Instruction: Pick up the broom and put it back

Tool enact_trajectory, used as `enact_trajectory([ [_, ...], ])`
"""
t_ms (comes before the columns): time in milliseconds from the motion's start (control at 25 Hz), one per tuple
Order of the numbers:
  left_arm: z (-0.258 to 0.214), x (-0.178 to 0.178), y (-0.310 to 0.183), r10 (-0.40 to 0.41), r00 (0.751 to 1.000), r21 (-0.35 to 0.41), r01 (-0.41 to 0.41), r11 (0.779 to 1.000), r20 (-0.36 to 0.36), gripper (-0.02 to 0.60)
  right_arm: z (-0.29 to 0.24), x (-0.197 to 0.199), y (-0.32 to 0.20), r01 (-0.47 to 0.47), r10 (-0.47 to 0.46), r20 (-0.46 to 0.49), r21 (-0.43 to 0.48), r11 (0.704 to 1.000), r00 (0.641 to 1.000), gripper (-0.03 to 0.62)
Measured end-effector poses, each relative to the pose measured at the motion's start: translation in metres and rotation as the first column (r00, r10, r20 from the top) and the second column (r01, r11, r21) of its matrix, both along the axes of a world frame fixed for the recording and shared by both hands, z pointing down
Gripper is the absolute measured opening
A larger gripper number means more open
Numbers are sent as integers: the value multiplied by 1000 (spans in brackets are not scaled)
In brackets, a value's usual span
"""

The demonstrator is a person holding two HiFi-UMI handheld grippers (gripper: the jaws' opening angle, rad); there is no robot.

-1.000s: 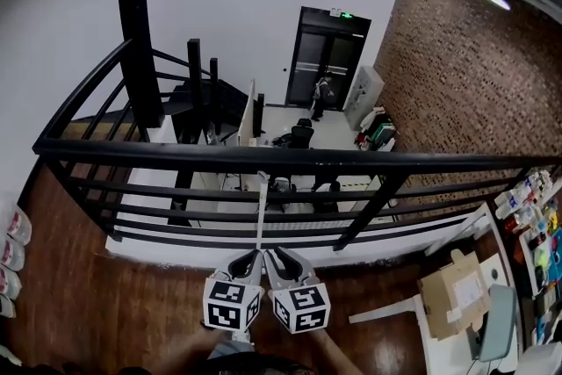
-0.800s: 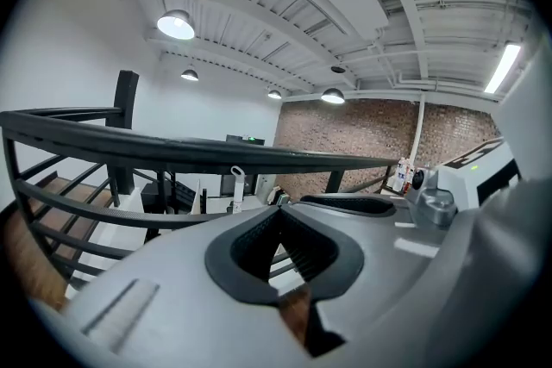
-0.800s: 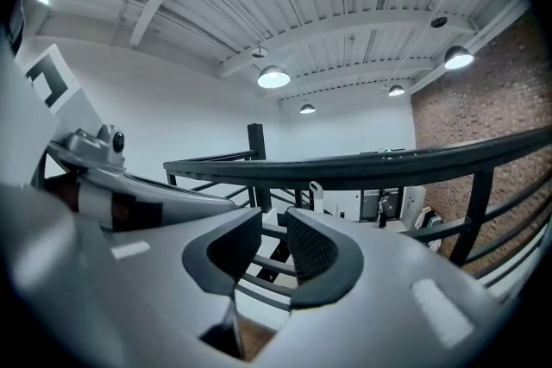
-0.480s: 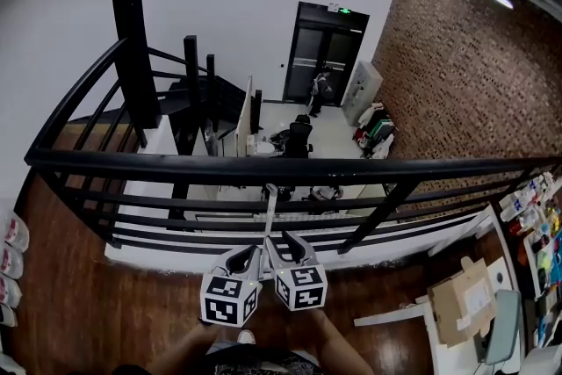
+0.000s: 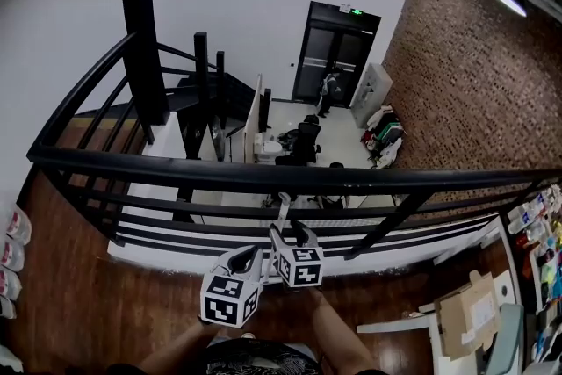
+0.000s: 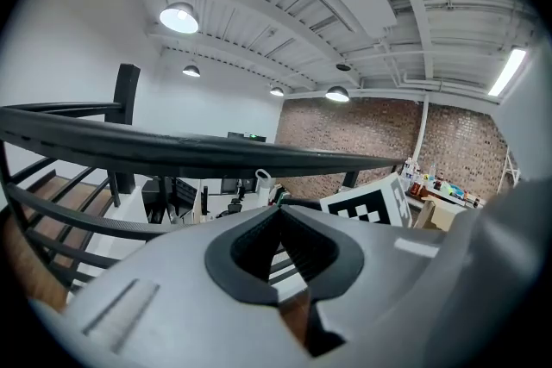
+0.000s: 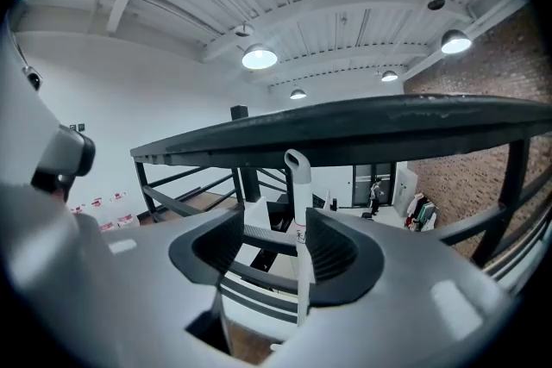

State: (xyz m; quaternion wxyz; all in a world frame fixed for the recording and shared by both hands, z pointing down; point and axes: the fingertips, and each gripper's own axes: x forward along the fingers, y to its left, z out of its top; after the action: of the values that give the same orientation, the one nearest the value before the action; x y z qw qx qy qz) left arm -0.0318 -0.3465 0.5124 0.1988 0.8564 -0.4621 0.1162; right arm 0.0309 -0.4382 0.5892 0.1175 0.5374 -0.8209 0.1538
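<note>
The broom's white handle (image 5: 283, 208) stands upright against the black railing (image 5: 176, 169) in the head view. Its looped top (image 7: 296, 161) rises between the jaws of my right gripper (image 7: 273, 211), close to the right-hand pad. Those jaws are opening and no pad presses on the handle. My right gripper (image 5: 290, 233) sits just below the rail. My left gripper (image 5: 249, 256) hangs lower and to the left, off the handle. In the left gripper view its jaws (image 6: 278, 211) meet at the tips with nothing between them, and the handle's top (image 6: 261, 180) shows beyond.
The railing's lower bars (image 5: 202, 224) run across in front of me, with a drop to an office floor behind. Black stair posts (image 5: 145, 48) stand at the back left. A cardboard box (image 5: 464, 313) lies at the lower right on the wooden floor (image 5: 97, 312).
My right gripper has moved forward to the rail and its jaws have spread apart around the handle. My left gripper has dropped back to the left, away from the handle.
</note>
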Motion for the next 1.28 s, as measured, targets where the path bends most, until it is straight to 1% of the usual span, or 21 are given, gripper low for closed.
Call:
enact_trajectory([
  [160, 0, -3, -5, 3, 1000, 4, -3, 1000, 10, 6, 16, -1, -21, -13, 12, -29, -31, 999, 1000, 194],
  [360, 4, -7, -8, 9, 1000, 1, -10, 1000, 24, 6, 32, 3, -41, -60, 58, -44, -47, 997, 997, 194],
  [560, 9, -11, -10, 9, 999, -6, -9, 1000, 32, 6, 39, 13, -57, -117, 115, -56, -38, 992, 992, 189],
  [720, 15, -13, -10, 7, 999, -14, -7, 1000, 38, 6, 43, 11, -68, -114, 111, -71, -37, 993, 991, 186],
  [760, 16, -14, -10, 4, 999, -16, -4, 1000, 38, 6, 44, 12, -70, -116, 113, -76, -37, 993, 991, 170],
  [800, 17, -15, -10, 1, 999, -17, 0, 1000, 39, 6, 44, 13, -71, -118, 115, -81, -36, 992, 990, 112],
  [840, 17, -15, -10, -2, 999, -17, 3, 1000, 40, 6, 44, 14, -72, -121, 118, -85, -33, 992, 989, 98],
  [1040, 18, -16, -11, -3, 999, -19, 3, 1000, 41, 6, 44, 15, -71, -121, 118, -84, -28, 992, 989, 98],
  [1280, 17, -7, -4, 22, 999, -11, -21, 1000, 38, 6, 39, 15, -51, -100, 97, -81, -23, 995, 992, 97],
])
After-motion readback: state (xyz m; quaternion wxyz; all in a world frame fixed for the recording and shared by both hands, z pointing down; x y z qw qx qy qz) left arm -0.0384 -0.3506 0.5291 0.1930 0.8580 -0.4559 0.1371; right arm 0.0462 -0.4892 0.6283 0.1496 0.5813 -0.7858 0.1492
